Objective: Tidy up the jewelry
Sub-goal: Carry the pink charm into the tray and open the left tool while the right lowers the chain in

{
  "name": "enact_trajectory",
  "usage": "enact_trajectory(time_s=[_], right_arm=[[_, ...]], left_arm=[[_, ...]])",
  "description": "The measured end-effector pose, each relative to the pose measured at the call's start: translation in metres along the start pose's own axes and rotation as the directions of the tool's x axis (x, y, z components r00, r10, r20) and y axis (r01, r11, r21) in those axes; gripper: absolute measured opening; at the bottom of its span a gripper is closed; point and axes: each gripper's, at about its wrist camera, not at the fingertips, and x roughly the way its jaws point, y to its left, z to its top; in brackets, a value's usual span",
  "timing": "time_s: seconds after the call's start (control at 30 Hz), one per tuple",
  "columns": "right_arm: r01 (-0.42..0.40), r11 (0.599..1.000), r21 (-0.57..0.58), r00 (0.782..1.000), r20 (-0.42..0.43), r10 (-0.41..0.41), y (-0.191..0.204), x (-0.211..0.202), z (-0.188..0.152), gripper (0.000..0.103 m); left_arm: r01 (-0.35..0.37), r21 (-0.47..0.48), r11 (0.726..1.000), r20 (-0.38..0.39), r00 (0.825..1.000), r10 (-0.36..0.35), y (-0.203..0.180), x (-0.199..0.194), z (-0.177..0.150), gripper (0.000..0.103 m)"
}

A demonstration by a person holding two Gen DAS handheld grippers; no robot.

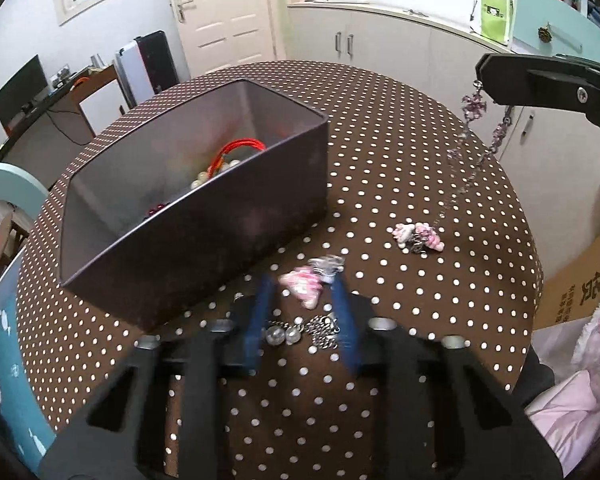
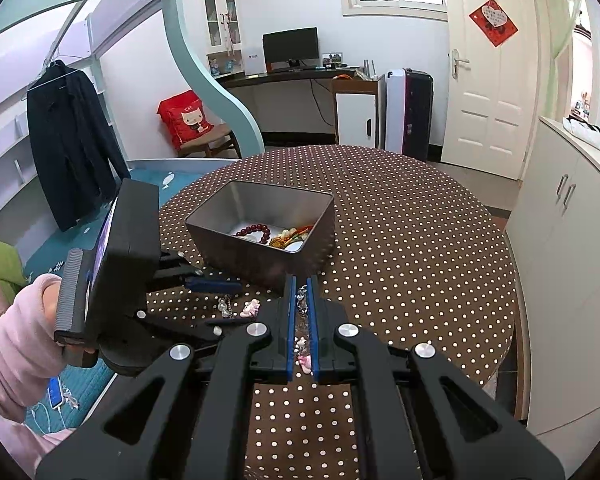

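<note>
A dark metal tin point(image 1: 204, 236) point(image 2: 260, 258) stands on the dotted table and holds a red bead bracelet point(image 2: 254, 234), orange cords and pale beads. My right gripper point(image 2: 302, 280) point(image 1: 480, 70) is shut on a thin chain with purple beads point(image 1: 472, 132) point(image 2: 302, 304). The chain hangs down to pink charms point(image 1: 418, 236) resting on the cloth. My left gripper point(image 1: 300, 280) point(image 2: 244, 304) sits low just in front of the tin, jaws a little apart. A pink charm piece point(image 1: 300, 286) point(image 2: 250, 308) with clear beads point(image 1: 278, 334) and silver links lies between its fingers, untouched by the pads.
The round table point(image 1: 400, 160) has a brown cloth with white dots. A cardboard box point(image 1: 576, 288) and pink fabric lie off its right edge. A pink sleeve point(image 2: 16, 344) holds the left gripper. White cabinets point(image 2: 572, 240) stand to the right.
</note>
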Motion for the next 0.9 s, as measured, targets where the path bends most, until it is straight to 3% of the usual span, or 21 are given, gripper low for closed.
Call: enact_trajectory(time_s=[0.37,0.6,0.9], right_arm=[[0.005,1.000,0.006,1.000,-0.002,-0.005,-0.002,0.000,0.004,0.005],[0.000,1.000,-0.011,1.000,0.014,0.000,0.000,-0.001,0.013,0.005],[0.008,0.997,-0.083,0.997,0.082,-0.001,0.011,-0.007,0.057,0.005]], left_arm=[[-0.021,-0.061,0.998,0.002,1.000,0.021,0.001,-0.009,-0.003,0.016],[-0.028,-0.099,0.995,0.084,0.996,0.036,0.005,-0.045,0.000,0.016],[-0.055,-0.150,0.987,0.200,0.976,0.085,0.024,-0.091,0.023,0.016]])
